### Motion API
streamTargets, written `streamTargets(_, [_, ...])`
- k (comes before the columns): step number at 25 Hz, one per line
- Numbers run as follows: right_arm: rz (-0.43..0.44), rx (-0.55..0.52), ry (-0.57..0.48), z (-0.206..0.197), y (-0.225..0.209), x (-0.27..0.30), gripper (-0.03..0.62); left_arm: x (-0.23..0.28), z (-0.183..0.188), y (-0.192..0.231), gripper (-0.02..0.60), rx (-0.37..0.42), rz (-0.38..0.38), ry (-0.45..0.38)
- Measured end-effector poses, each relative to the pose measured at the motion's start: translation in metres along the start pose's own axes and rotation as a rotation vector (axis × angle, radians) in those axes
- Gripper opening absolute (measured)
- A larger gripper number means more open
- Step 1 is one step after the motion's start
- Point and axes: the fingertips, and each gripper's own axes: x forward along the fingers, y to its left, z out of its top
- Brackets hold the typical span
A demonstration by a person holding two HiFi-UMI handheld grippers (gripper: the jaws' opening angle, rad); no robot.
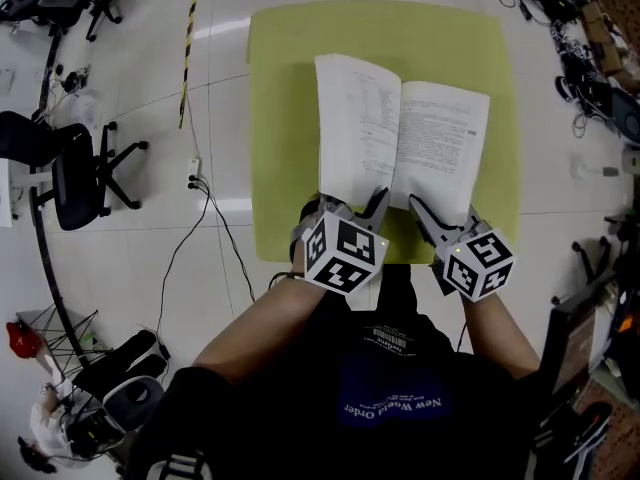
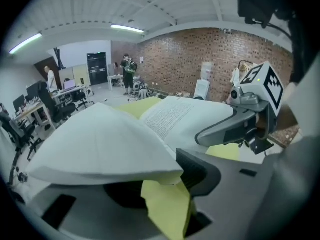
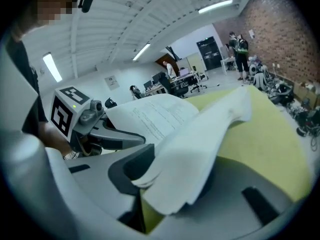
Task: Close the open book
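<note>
Dark shirt (image 1: 390, 398) of person fills bottom of head view, bare forearms reaching forward. Left gripper (image 1: 350, 208) sits at near edge of open book (image 1: 400, 128), jaws clenched on near corner of left page block. Right gripper (image 1: 442, 213) just beside it, jaws clamped on right page block's near corner. Open book lies on yellow-green table (image 1: 285, 118), spine running away from person, both halves arched upward. Farther left, black office chair (image 1: 70, 168) and cable (image 1: 215, 228) on white floor.
</note>
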Motion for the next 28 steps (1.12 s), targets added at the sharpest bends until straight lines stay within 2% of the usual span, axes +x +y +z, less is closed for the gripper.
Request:
streamTargets(2, [0.024, 0.118, -0.026, -0.004, -0.006, -0.004, 0.077, -0.001, -0.005, 0.002, 0.164, -0.082, -0.032, -0.028])
streamTargets(4, [0.046, 0.266, -0.076, -0.007, -0.019, -0.011, 0.085, -0.003, -0.01, 0.008, 0.166, -0.272, -0.103, -0.074])
streamTargets(6, [0.05, 0.357, -0.133, -0.007, -0.033, -0.02, 0.109, -0.007, -0.012, 0.016, 0.167, -0.471, -0.188, -0.128])
streamTargets(8, [0.065, 0.457, -0.193, -0.004, -0.045, -0.024, 0.123, -0.01, -0.013, 0.02, 0.176, -0.595, -0.255, -0.177])
streamTargets(11, [0.117, 0.657, -0.287, -0.005, -0.059, -0.028, 0.134, -0.013, -0.021, 0.023, 0.181, -0.726, -0.319, -0.226])
streamTargets(16, [0.188, 0.891, -0.397, -0.02, -0.079, -0.036, 0.202, -0.019, -0.055, 0.034, 0.181, -0.901, -0.393, -0.267])
streamTargets(19, [0.193, 0.96, -0.441, -0.025, -0.09, -0.038, 0.202, -0.016, -0.069, 0.05, 0.181, -1.027, -0.441, -0.316])
streamTargets(21, [0.163, 0.979, -0.465, -0.027, -0.098, -0.039, 0.199, -0.015, -0.076, 0.058, 0.181, -1.118, -0.461, -0.327])
streamTargets(22, [0.144, 0.983, -0.477, -0.028, -0.102, -0.041, 0.138, -0.016, -0.077, 0.06, 0.181, -1.163, -0.472, -0.329])
streamTargets(23, [0.131, 0.981, -0.486, -0.029, -0.104, -0.042, 0.067, -0.017, -0.078, 0.062, 0.181, -1.194, -0.481, -0.336])
streamTargets(25, [0.135, 0.957, -0.494, -0.026, -0.101, -0.043, 0.041, -0.018, -0.082, 0.07, 0.181, -1.186, -0.473, -0.346])
streamTargets(28, [0.166, 0.911, -0.482, -0.018, -0.09, -0.044, 0.038, -0.022, -0.092, 0.084, 0.179, -1.036, -0.38, -0.335])
